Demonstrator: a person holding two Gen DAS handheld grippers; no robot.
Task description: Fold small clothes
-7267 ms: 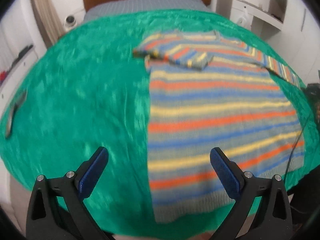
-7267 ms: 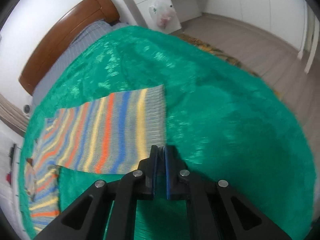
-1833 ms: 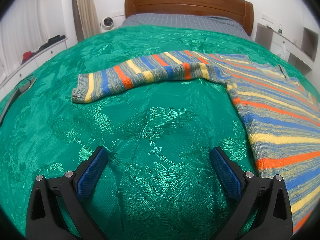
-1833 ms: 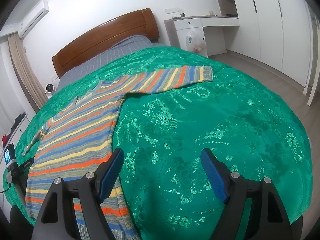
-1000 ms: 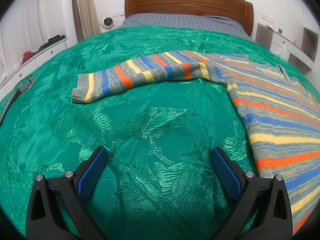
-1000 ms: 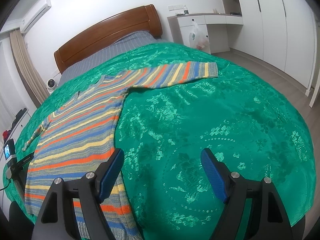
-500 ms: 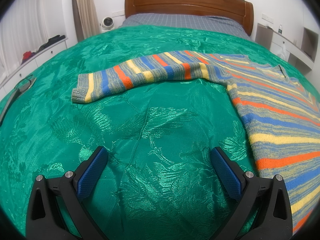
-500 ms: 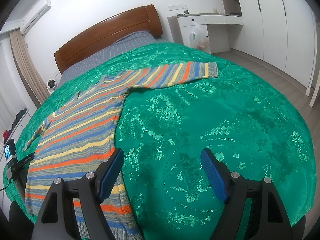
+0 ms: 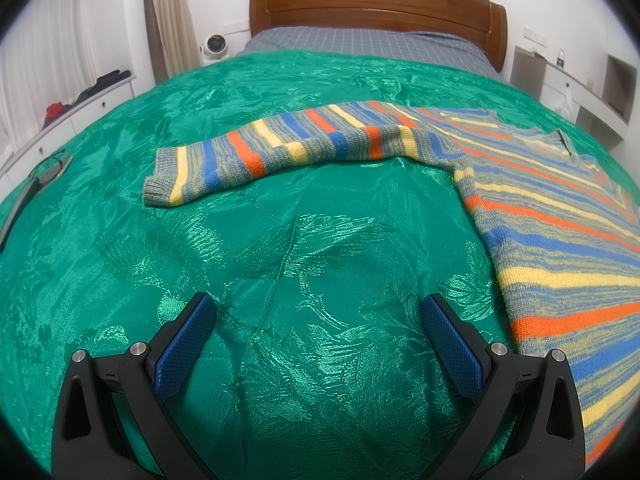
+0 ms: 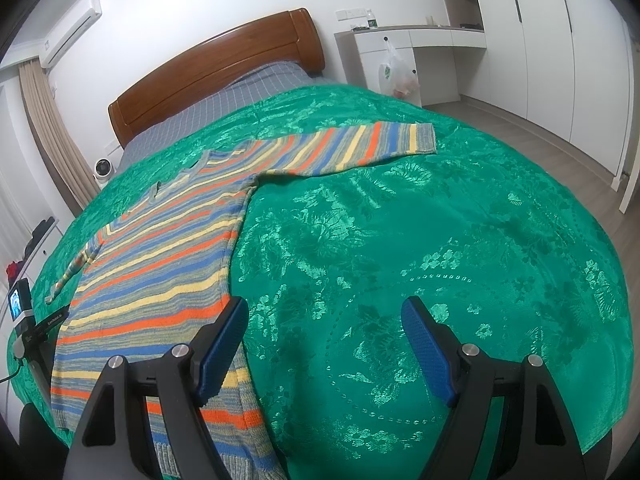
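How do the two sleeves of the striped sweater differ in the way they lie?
The left sleeve bends gently toward its cuff; the right sleeve lies almost straight. The left sleeve lies across the bedspread on one side of the body, the right sleeve on the other. Both are spread flat, unfolded, with identical stripes.

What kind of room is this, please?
Most likely a bedroom: a bed with a wooden headboard and green bedspread, plus white wardrobes. A striped sweater lies on the bed.
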